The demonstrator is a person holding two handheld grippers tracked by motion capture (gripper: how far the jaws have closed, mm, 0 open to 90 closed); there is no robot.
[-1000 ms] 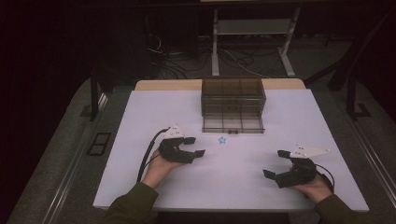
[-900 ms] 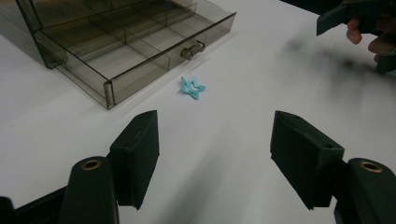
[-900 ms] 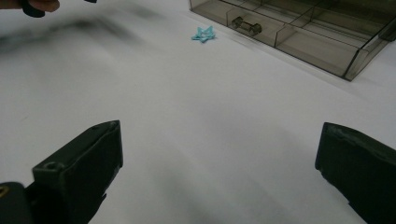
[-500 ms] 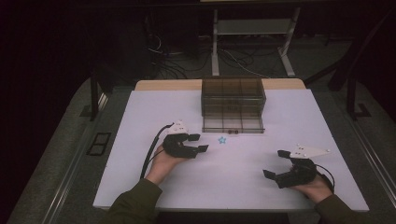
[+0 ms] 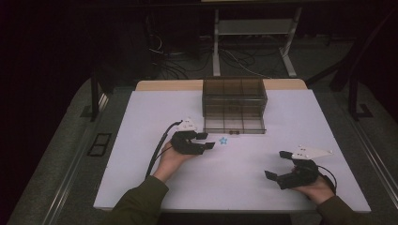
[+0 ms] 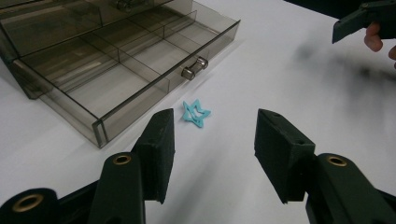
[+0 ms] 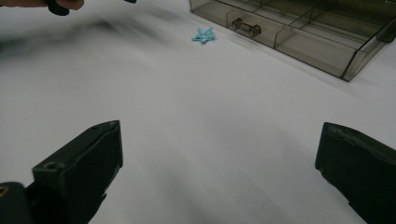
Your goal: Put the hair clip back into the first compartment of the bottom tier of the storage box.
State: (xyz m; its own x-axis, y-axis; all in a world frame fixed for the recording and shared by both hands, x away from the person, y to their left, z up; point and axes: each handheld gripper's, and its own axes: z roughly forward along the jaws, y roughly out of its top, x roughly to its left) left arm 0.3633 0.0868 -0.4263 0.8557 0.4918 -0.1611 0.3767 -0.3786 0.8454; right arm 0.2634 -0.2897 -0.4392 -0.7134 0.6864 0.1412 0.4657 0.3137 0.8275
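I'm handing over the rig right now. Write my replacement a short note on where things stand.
Left gripper: open, jaws have just been closing, nothing between them; it points at the blue star, which lies just ahead on the table.
Right gripper: open wide, empty, near the table's front right.
Star: flat on the table, just in front of the handle of the clear drawer, which is pulled open, compartments apparently empty.
Done: drawer open.
Left: grip the star, probably place it in the drawer.
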